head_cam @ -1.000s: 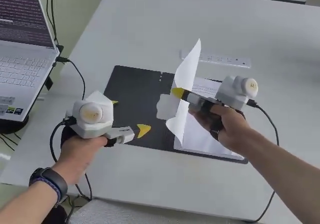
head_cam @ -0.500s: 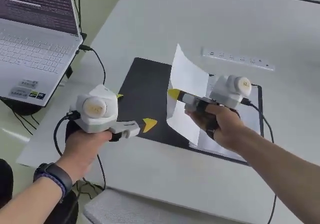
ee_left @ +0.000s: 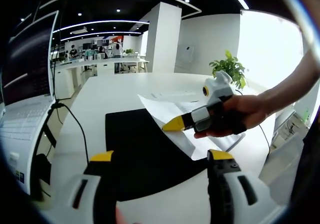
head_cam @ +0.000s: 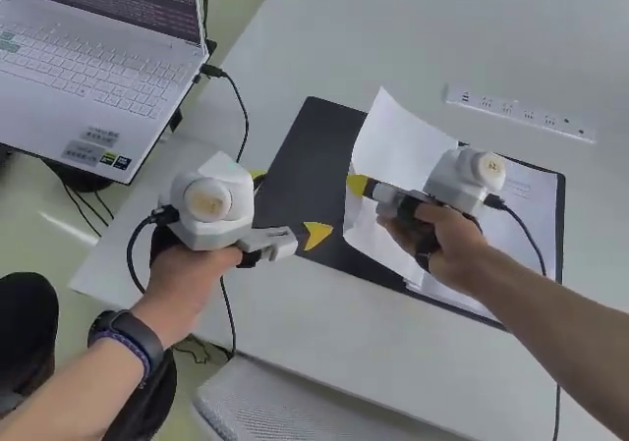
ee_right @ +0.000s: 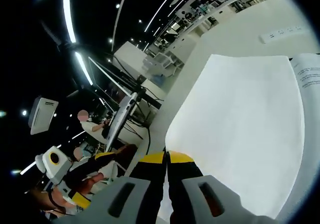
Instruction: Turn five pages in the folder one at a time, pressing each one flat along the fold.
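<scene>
The black folder (head_cam: 305,161) lies open on the white table, with printed pages (head_cam: 531,205) stacked on its right half. One white page (head_cam: 403,146) is lifted and leans to the left over the black cover. My right gripper (head_cam: 356,184) is shut on that page's lower edge; its own view shows the page (ee_right: 240,124) pinched between the yellow tips (ee_right: 166,158). Open and holding nothing, my left gripper (head_cam: 287,205) hovers at the folder's front left edge. From its own view (ee_left: 161,156) I see the black cover (ee_left: 135,144), the page (ee_left: 165,112) and the right gripper (ee_left: 175,124).
An open laptop (head_cam: 88,58) stands at the far left with cables (head_cam: 236,107) running toward the folder. A white power strip (head_cam: 521,112) lies beyond the folder. The table's near edge (head_cam: 324,362) runs just in front of my hands.
The right gripper has carried the lifted page leftward, from upright near the fold to leaning over the left cover. The left gripper stays open by the folder's front left edge. My head has turned.
</scene>
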Demonstrator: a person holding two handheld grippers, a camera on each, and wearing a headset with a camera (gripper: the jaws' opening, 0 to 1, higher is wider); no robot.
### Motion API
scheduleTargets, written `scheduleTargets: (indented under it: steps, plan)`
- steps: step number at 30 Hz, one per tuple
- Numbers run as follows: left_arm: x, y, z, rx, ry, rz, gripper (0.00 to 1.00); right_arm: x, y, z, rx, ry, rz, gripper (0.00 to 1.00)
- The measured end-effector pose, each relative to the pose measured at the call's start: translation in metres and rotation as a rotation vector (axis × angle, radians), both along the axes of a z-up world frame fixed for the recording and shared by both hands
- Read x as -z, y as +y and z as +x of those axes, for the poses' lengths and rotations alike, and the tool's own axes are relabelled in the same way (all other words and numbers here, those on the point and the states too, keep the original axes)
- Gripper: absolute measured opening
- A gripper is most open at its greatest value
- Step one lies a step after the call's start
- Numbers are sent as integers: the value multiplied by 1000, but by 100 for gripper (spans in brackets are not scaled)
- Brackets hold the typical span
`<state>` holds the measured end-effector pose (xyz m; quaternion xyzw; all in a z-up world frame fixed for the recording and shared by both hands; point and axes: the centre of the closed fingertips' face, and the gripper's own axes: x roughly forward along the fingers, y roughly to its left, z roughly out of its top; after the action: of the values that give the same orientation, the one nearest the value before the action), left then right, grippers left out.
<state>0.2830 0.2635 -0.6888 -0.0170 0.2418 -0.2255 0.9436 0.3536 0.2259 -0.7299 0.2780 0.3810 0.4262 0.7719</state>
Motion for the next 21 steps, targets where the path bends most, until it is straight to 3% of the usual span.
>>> scheduleTargets:
  steps: [4,12,21]
  plan:
    - [-4,1,0,-11,-2,-6,74,7,3,2,2,17,-12,0]
    - [-1,5,2,-23,4,-9,73,46,4,30,10,63,-30,0]
    - [0,1,-2,-13,14,0,73,74,6,34,11,89,-73,0]
